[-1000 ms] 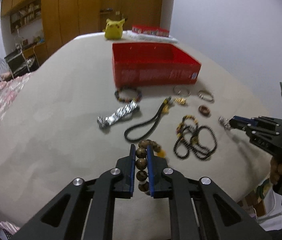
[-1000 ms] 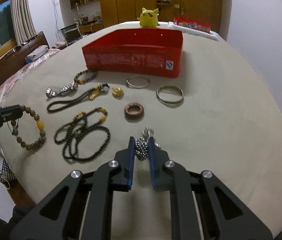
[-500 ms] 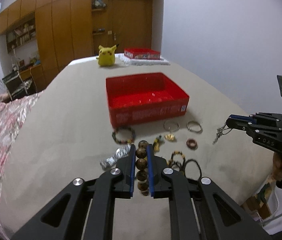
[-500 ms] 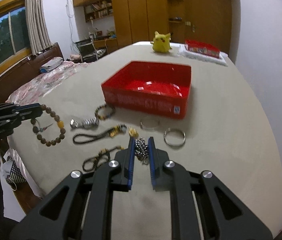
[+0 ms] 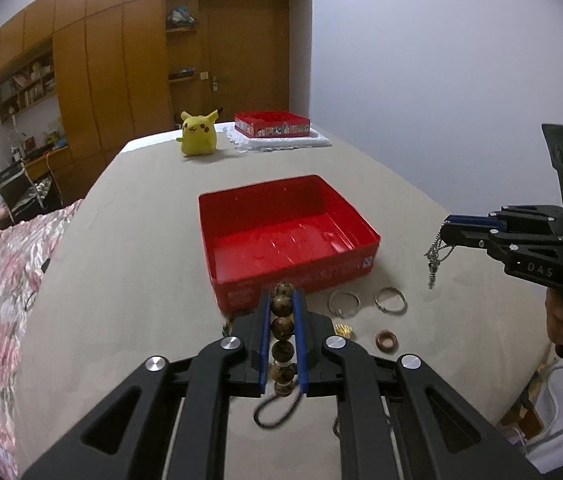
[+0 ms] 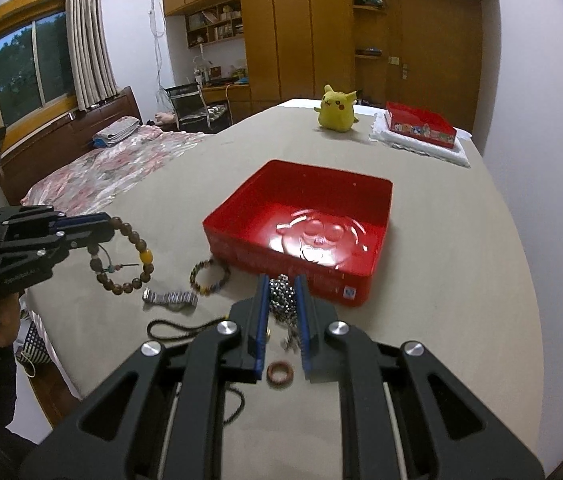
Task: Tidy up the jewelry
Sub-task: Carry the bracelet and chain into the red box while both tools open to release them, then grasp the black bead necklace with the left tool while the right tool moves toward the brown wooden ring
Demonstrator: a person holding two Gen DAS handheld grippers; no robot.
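My left gripper (image 5: 282,300) is shut on a brown wooden bead bracelet (image 5: 282,322), held in the air short of the empty red box (image 5: 281,236); the bracelet hangs from it in the right wrist view (image 6: 137,258). My right gripper (image 6: 282,284) is shut on a silver ball chain (image 6: 281,300), lifted near the box's front wall (image 6: 293,272); the chain dangles in the left wrist view (image 5: 435,252). Two silver rings (image 5: 344,303), a gold charm (image 5: 342,330) and a brown ring (image 5: 386,340) lie on the beige table.
A colourful bead bracelet (image 6: 209,276), a silver watch band (image 6: 171,299) and a black cord (image 6: 185,326) lie left of the box. A yellow plush (image 6: 337,109) and a second red box on white cloth (image 6: 421,126) stand at the far end. A bed (image 6: 113,164) is to the left.
Both grippers have risen from the table with their jewelry and moved toward the red box, which now shows from above.
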